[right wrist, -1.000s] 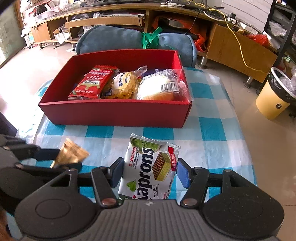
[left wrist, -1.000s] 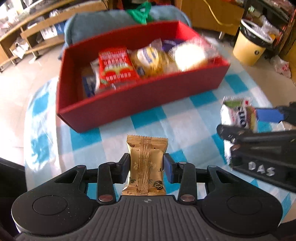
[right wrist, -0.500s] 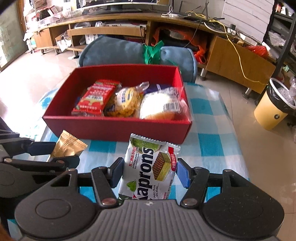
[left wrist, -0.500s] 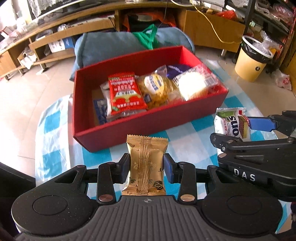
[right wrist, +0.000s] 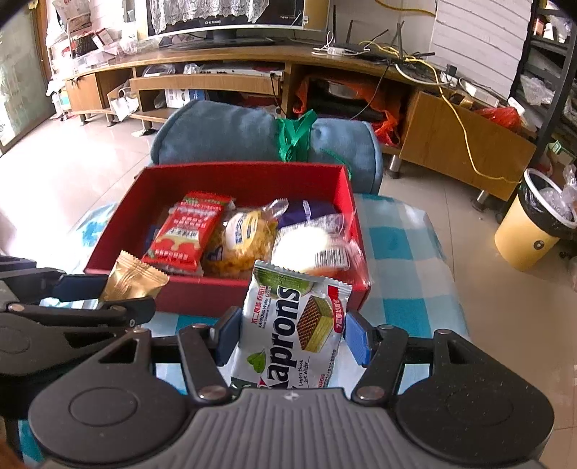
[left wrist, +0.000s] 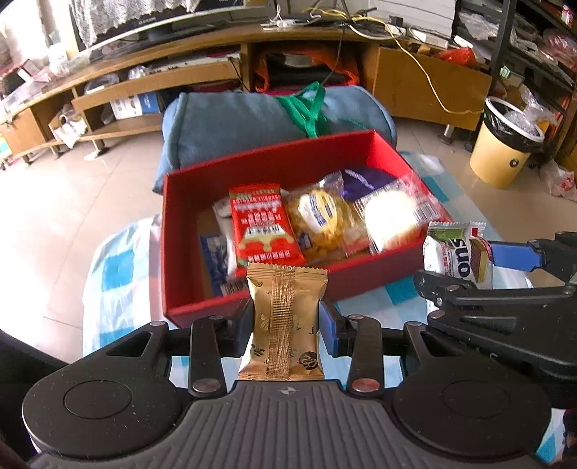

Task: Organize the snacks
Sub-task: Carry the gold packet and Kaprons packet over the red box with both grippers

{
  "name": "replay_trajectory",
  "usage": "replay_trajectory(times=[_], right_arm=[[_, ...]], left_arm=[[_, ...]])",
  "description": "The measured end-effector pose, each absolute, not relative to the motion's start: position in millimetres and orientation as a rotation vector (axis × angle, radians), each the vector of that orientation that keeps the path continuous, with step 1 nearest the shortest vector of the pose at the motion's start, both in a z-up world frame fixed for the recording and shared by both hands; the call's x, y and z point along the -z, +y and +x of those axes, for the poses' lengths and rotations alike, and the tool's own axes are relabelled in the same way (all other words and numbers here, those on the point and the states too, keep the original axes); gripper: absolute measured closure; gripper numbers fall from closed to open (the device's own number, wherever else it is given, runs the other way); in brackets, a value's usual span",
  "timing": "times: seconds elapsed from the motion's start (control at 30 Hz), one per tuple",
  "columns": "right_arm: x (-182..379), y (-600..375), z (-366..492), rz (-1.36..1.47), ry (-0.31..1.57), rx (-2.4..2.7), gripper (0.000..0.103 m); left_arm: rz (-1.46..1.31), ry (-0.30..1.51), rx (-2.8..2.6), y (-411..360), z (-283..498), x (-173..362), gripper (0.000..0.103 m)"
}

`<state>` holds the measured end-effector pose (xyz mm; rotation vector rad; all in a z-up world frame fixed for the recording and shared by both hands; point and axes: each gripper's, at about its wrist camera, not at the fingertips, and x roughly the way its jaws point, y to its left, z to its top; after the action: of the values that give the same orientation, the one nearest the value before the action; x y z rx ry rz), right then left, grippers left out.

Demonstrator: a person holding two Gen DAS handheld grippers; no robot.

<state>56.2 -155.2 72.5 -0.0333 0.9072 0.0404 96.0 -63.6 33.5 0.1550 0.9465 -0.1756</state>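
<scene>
Covering the table, a blue-checked cloth (right wrist: 396,288) faces a cluttered wooden TV bench (right wrist: 216,61).

Glossy pale tiled floor (right wrist: 90,158) reflected strong daylight from the left. A long curved wooden TV unit (right wrist: 216,68) ran along the back wall, open shelves cluttered with boxes and bags. A monitor (right wrist: 223,18) sat on top, draped with a lace cloth. Routers and tangled cables (right wrist: 378,50) lay to the right, a yellow cable (right wrist: 465,133) trailing down a wooden cabinet (right wrist: 465,144). A blue rolled cushion (left wrist: 252,122) tied with a green strap (left wrist: 306,108) lay on the floor. A yellow bin (right wrist: 533,231) with a black liner stood at right, beside dark metal shelving (left wrist: 523,43).
</scene>
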Motion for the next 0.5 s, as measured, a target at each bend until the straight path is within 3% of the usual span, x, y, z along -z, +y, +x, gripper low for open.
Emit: replay_trajectory(times=[0.5], right_arm=[[-84.2,-155.7,86.8,-0.034,0.873,-0.041,0.045]], left_arm=[[0.140,0.914,0.145,-61.3,123.9,-44.7,0.056]])
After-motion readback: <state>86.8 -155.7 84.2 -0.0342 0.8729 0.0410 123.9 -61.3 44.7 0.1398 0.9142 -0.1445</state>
